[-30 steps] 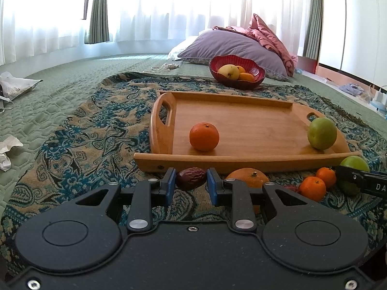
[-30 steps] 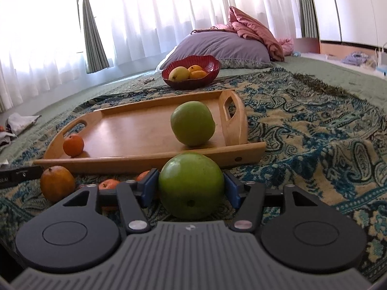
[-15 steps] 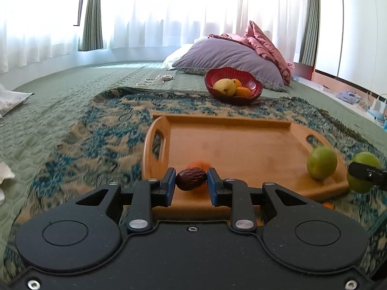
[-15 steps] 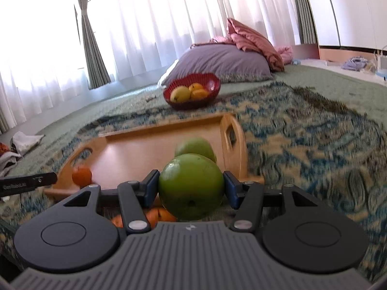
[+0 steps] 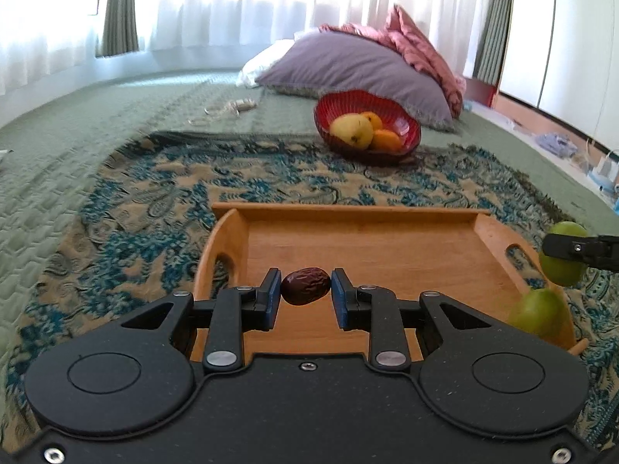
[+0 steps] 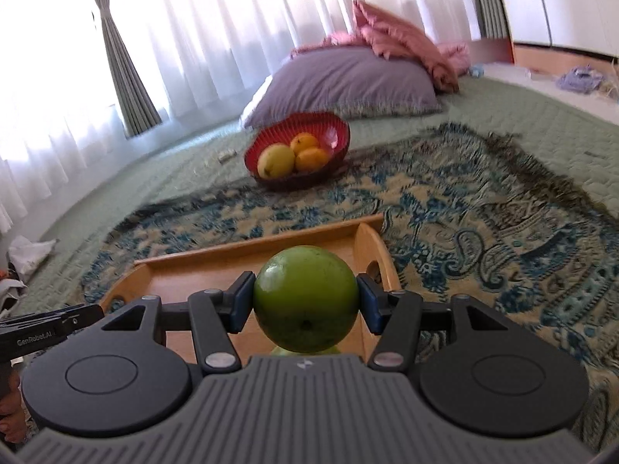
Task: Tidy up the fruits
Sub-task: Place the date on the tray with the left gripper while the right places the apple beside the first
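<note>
My left gripper [image 5: 305, 292] pinches a wrinkled dark red date [image 5: 305, 285] between its blue pads, jaws drawn narrow around it, above the near part of the wooden tray [image 5: 359, 247]. My right gripper [image 6: 305, 305] clamps a big green apple [image 6: 305, 298], its pads pressed against the fruit's two sides, above the tray's right end near the cut-out handle [image 6: 373, 268]. In the left view that same apple shows at the right edge of the frame, held by the dark finger of my other tool, and a second green apple [image 5: 539, 315] sits blurred in the tray's near right corner. The tray lies on a patterned teal and tan throw [image 5: 162, 208] spread over a green quilted bedcover [image 5: 77, 123]. Past the tray's far rim, at the far edge of the throw, a red bowl [image 6: 332, 131] holds a yellow fruit [image 6: 275, 160] and oranges [image 6: 311, 158]. Behind the bowl lies a purple pillow [image 5: 359, 65] with a pink cloth [image 5: 418, 46] heaped on it, before white curtains [image 5: 271, 0].
</note>
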Available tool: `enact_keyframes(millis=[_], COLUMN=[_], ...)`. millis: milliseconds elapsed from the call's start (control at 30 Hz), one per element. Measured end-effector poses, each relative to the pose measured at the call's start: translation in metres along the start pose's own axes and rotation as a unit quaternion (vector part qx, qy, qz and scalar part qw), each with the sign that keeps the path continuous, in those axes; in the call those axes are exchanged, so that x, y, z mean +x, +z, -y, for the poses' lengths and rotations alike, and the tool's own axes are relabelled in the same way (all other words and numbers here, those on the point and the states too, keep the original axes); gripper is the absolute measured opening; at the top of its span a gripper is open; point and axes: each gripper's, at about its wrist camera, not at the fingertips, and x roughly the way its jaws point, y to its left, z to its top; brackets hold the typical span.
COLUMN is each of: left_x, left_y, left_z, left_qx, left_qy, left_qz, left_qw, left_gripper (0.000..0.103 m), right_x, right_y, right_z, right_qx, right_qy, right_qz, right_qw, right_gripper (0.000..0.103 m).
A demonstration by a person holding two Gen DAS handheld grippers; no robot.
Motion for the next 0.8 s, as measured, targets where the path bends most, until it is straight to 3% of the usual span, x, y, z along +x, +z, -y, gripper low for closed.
enact_keyframes(millis=[267, 800], left_x=[0.043, 0.063], left_y=[0.001, -0.005], left_z=[-0.010, -0.008], left_qx=[-0.011, 0.003], left_qy=[0.007, 0.013], left_qz=[-0.049, -0.063], left_qw=[0.9987, 0.9979], left_gripper=[0.026, 0.026], right_x=[0.050, 0.077], right_y=[0.002, -0.006], right_z=[-0.005, -0.013], right_qx=[-0.006, -0.020], right_qy=[-0.013, -0.025], right_qz=[-0.050, -0.084], right_qw=[0.999, 0.996], right_gripper=[0.059, 0.059])
